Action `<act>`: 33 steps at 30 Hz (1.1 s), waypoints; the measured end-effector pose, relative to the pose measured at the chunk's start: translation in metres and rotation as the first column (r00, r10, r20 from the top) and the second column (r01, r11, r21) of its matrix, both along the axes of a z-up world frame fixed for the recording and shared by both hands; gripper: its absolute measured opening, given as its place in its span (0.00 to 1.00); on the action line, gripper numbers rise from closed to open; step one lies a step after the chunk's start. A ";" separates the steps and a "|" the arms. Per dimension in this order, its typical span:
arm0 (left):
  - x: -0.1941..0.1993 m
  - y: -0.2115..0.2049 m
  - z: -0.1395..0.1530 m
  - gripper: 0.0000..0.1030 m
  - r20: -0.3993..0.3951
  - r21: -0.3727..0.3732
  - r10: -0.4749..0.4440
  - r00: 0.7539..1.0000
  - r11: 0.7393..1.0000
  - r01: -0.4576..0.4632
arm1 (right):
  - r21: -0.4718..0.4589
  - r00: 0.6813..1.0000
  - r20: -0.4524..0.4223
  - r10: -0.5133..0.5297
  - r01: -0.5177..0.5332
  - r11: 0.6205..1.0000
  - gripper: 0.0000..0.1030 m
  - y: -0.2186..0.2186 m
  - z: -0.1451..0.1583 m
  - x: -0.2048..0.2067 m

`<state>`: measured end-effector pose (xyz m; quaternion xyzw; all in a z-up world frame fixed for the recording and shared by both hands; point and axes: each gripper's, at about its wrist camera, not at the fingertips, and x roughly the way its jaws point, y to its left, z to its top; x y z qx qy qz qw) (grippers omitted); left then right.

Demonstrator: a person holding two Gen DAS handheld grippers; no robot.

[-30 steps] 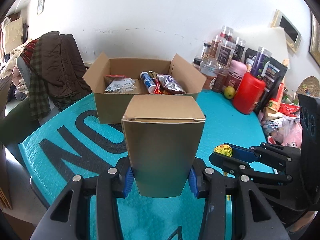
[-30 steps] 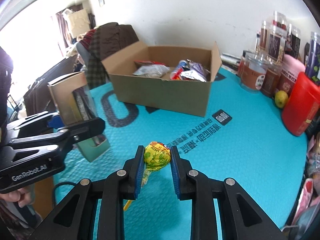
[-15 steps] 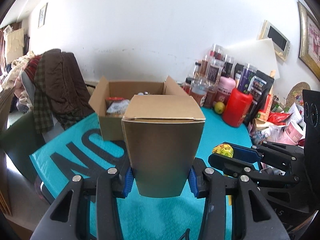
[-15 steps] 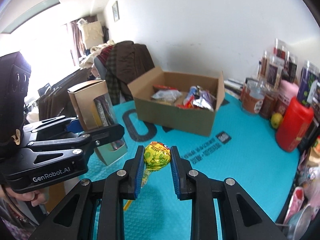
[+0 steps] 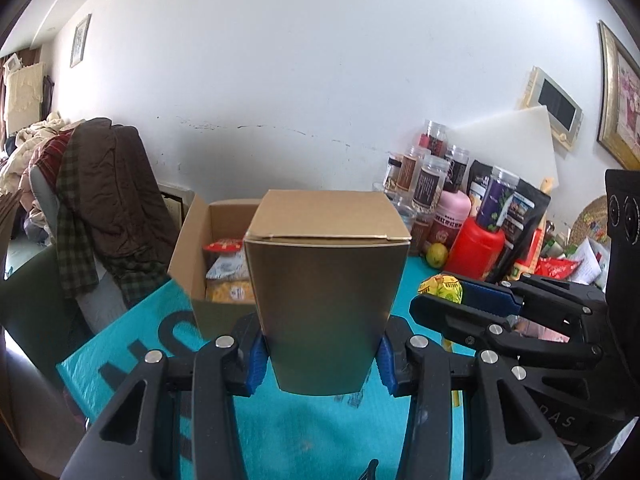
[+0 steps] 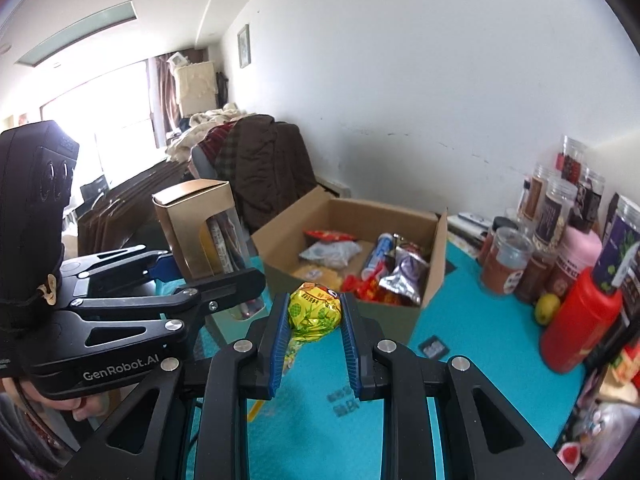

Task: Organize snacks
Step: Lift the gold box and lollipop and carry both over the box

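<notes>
Left tool (image 5: 322,354) is clamped on the lower sides of a tall tapered kraft-paper box (image 5: 326,280) with a clear window, held upright above the teal padded table (image 5: 304,440). Right tool (image 6: 314,320) is squeezed tight on a round lollipop in a yellow wrapper (image 6: 315,312), its stick hanging down between the blue pads (image 6: 280,340). Just behind both sits the open brown cardboard carton (image 6: 400,308), with snack packets and a tube inside. Jars and a red canister (image 6: 576,324) line the wall on the right.

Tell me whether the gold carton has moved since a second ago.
Yes. The gold carton, clamped in the left gripper, has risen: it now overlaps the cardboard box behind.
</notes>
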<state>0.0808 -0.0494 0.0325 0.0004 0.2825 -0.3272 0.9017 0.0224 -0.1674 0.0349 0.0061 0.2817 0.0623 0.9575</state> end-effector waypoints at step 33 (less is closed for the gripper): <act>0.185 -0.062 0.032 0.42 0.071 -0.010 0.018 0.997 1.000 -0.018 | 0.012 0.996 0.084 0.001 -0.002 1.000 0.24 -0.071 0.021 0.178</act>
